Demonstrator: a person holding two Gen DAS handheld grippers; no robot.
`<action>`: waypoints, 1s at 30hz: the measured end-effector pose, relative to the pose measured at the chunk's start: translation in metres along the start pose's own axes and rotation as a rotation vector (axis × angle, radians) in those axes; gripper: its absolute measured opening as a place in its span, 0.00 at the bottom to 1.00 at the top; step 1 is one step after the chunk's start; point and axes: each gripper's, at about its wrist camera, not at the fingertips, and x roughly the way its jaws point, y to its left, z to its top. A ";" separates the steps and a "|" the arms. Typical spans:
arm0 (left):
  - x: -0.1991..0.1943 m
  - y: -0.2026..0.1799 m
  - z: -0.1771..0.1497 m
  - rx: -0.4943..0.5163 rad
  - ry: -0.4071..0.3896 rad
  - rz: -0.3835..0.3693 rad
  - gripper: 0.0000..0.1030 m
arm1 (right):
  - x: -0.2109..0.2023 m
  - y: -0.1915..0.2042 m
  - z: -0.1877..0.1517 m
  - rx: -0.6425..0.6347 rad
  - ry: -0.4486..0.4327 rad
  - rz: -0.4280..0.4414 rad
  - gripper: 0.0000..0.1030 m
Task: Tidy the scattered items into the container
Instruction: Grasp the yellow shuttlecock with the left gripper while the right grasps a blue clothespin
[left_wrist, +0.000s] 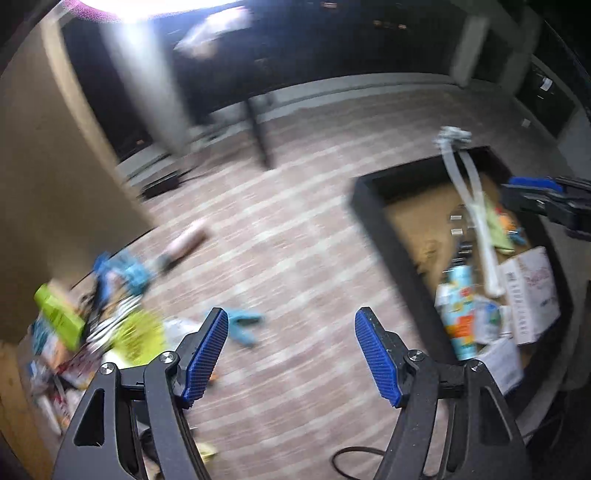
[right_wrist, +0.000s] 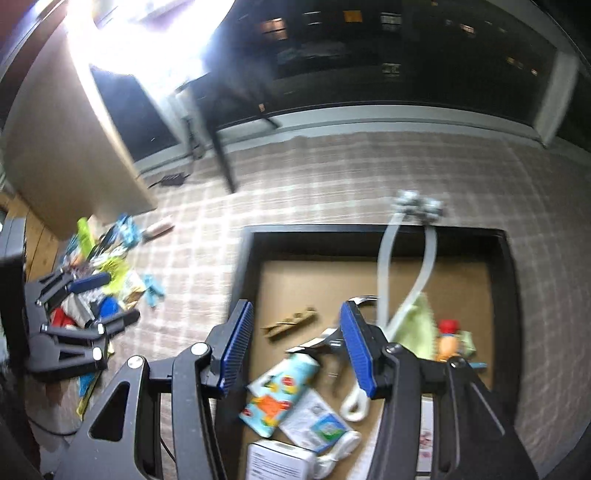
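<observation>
- Left wrist view looks down on a checked carpet (left_wrist: 295, 229), pale and pinkish, blurred by motion.
- Right of it stands the container (left_wrist: 373, 229), a dark-walled box with a brown cardboard floor, sitting on the carpet.
- Inside the container lie a white box (left_wrist: 532, 295), a printed carton (right_wrist: 280, 387) with blue and orange patches, a green cloth (right_wrist: 415, 325), a white looped strap (right_wrist: 384, 280) whose far end hangs over the far wall, and a small brown wooden piece (right_wrist: 291, 325).
- At the near left of the carpet sits the pile of scattered items (left_wrist: 92, 325) (green and yellow packets, blue bits, too blurred to name one by one), beside a tan cabinet (left_wrist: 55, 184).
- A teal piece (left_wrist: 243, 325) lies alone on the carpet, just right of the pile; farther off lies a pinkish tube (left_wrist: 184, 243).
- Left gripper (left_wrist: 291, 354) hangs over bare carpet between pile and container, its blue fingers (left_wrist: 205, 358) spread wide with nothing between them.
- Right gripper (right_wrist: 295, 347) is above the container's near left part, its fingers (right_wrist: 356, 350) apart and pressing on nothing.
</observation>
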 end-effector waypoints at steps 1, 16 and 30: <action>0.001 0.011 -0.004 -0.015 0.006 0.010 0.67 | 0.004 0.009 0.000 -0.015 0.005 0.012 0.47; 0.032 0.103 -0.026 -0.103 0.115 0.198 0.67 | 0.095 0.167 0.005 -0.348 0.169 0.117 0.47; 0.067 0.126 -0.022 -0.115 0.188 0.272 0.48 | 0.171 0.204 0.015 -0.458 0.270 0.074 0.47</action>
